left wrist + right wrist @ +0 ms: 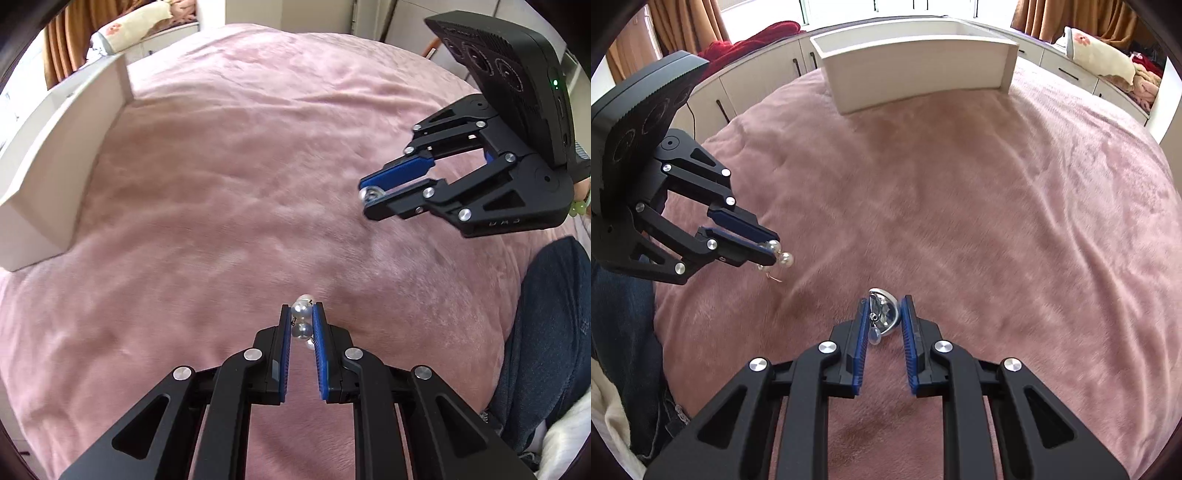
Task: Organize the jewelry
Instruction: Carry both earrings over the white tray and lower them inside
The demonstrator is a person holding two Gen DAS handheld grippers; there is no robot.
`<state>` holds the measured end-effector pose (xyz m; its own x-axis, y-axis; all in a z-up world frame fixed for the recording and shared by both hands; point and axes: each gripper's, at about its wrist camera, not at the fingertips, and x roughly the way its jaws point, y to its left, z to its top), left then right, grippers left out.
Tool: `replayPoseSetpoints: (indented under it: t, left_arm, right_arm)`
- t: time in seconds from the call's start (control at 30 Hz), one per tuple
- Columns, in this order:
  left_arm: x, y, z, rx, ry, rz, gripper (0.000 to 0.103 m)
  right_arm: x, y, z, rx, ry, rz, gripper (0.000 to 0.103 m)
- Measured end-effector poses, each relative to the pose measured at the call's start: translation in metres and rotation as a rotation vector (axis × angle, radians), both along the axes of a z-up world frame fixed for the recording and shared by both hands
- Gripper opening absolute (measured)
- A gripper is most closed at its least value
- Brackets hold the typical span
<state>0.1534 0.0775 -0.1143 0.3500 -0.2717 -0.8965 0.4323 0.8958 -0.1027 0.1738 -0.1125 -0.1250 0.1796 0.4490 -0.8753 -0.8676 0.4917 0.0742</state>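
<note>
My left gripper (302, 310) is shut on a pearl earring (301, 320) and holds it above the pink blanket. It also shows in the right wrist view (774, 249), where the pearl earring (781, 254) dangles with its hook below the tips. My right gripper (884, 303) is shut on a silver earring (881, 314) with a small drop hanging from it. In the left wrist view the right gripper (369, 201) holds the silver earring (370, 194) at its tips. A white open box (916, 70) stands at the far side of the bed, and at the left in the left wrist view (55, 162).
A pink blanket (997, 206) covers the bed. The person's jeans leg (546, 332) is at the right edge. White cabinets (753, 85), brown curtains and a pillow (1100, 51) lie beyond the bed.
</note>
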Motion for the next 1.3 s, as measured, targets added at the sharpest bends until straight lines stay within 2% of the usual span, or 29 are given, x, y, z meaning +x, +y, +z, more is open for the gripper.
replayPoseSetpoints:
  t: [0.33,0.67,0.83,1.1,1.3]
  left_arm:
    - [0.029,0.036,0.061,0.069,-0.107,0.055,0.016]
    - [0.077,0.08,0.122,0.135,-0.238,0.13,0.017]
    - [0.106,0.11,0.148,0.1,-0.282,0.221,0.017]
    - [0.15,0.15,0.171,0.098,-0.332,0.361,0.017]
    - [0.18,0.176,0.162,0.104,-0.324,0.486,0.017]
  right_arm:
    - [0.034,0.022,0.048,0.073,-0.087,-0.002,0.018]
    - [0.073,0.068,0.112,0.139,-0.235,0.02,0.018]
    - [0.1,0.095,0.14,0.194,-0.281,-0.009,0.018]
    - [0.157,0.146,0.171,0.297,-0.255,-0.104,0.018]
    - [0.188,0.19,0.174,0.305,-0.221,-0.154,0.018]
